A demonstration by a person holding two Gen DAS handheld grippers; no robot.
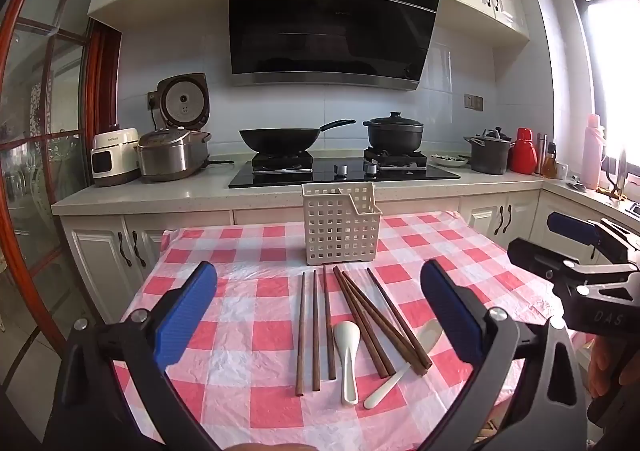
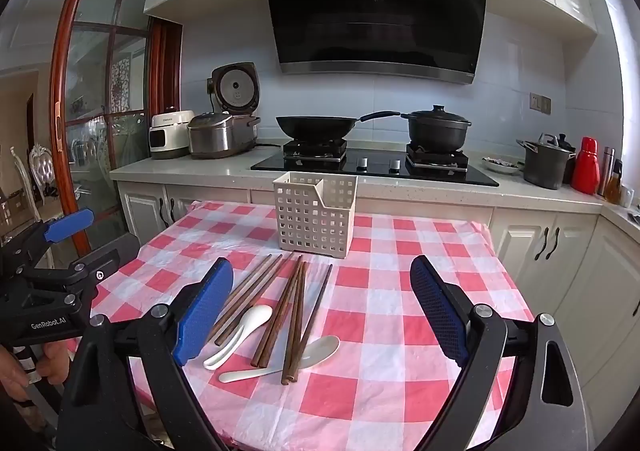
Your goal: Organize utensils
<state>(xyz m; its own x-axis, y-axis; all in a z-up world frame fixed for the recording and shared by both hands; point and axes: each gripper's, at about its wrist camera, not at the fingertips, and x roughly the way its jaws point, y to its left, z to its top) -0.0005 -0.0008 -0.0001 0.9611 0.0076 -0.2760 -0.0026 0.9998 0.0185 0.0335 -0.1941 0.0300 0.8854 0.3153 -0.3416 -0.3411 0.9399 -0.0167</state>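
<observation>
Nothing is sorted yet, as far as you can see: the white lattice caddy (image 1: 340, 225) stands upright at the far end of the table and nothing shows above its rim or through its holes, so it looks empty. Everything that belongs in it lies on the red-and-white checked tablecloth (image 1: 248, 335), just in front of it.

Your left gripper (image 1: 318, 325) hangs over the near edge of the table with its blue pads spread wide and nothing between them. Your right gripper (image 2: 322, 317) is the same: jaws fully apart, holding nothing, aimed a little downward at the pile.

Look at what you have to move. The brown wooden chopsticks (image 1: 360, 315) lie with their tips toward the caddy. Three on the left run nearly parallel and apart; the ones on the right fan out and overlap. One white ceramic spoon (image 1: 349, 355) lies clear between the two groups, bowl toward the caddy. The second white spoon (image 2: 280, 361) is pinned under the ends of the right-hand chopsticks, which cross its handle.

So the whole job is left: every chopstick and both spoons. The caddy has a divider, which suggests chopsticks on one side and spoons on the other.
</observation>
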